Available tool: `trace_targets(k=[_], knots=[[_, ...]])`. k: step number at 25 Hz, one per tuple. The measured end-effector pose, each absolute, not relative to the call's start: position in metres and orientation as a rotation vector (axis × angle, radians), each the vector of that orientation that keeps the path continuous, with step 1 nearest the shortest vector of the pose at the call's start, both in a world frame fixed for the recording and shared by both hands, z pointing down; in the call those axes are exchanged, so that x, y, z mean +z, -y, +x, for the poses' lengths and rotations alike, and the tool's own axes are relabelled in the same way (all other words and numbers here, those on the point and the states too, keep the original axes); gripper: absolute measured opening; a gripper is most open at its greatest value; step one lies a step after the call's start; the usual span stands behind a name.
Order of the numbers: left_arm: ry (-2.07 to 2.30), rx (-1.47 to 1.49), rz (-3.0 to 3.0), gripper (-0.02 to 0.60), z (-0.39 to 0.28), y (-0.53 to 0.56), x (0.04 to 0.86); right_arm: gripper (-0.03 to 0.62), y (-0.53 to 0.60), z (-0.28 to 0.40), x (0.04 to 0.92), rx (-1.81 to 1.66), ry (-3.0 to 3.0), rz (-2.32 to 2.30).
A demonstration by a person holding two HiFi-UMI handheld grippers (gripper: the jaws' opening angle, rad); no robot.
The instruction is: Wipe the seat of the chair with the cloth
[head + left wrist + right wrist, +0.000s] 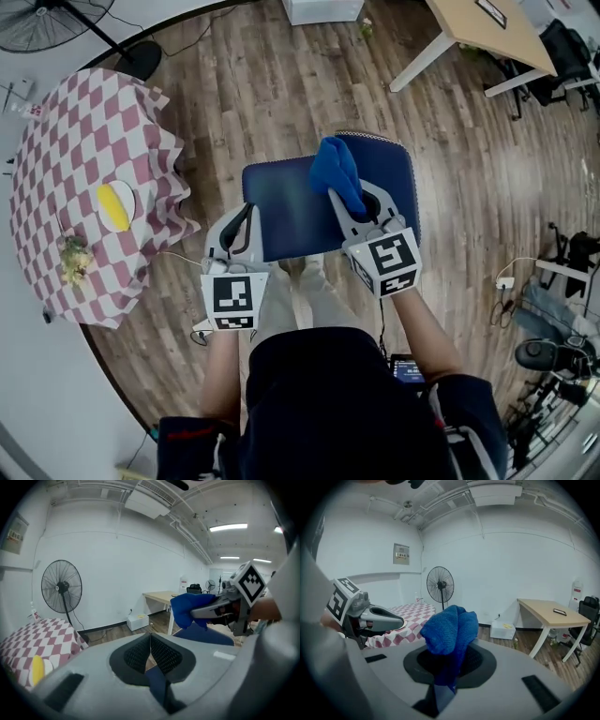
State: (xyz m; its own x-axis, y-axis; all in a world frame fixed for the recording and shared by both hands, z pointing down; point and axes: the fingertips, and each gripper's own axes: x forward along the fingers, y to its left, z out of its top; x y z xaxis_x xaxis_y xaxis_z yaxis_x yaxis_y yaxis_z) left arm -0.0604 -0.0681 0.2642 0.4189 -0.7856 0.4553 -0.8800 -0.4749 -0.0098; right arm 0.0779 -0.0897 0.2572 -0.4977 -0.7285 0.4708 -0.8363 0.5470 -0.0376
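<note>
Cloth [335, 167] bunched and pinched tight in R gripper [345, 199] above chair seat [281, 211], L gripper [246, 217] by seat's front-left edge, jaws together, empty, checkered table [66, 141] off left

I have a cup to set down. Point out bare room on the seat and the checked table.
Seat: bare in the middle, between the left gripper and the cloth; its right side is crowded by the cloth and right gripper. Table: bare on the far half, beyond the plate; flowers crowd the near part.
</note>
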Motion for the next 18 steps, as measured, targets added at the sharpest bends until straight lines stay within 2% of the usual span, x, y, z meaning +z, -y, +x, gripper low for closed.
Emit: trace_targets(k=[9, 18], knots=[[1.229, 0.725, 2.39, 0.017, -0.064, 0.061, 0.371, 0.041, 0.073, 0.076, 0.364, 0.563, 2.227, 1.305], [1.056, 0.986, 2.34, 0.017, -0.066, 0.026, 0.494, 0.041, 0.044, 0.068, 0.479, 0.759, 2.13, 1.243]])
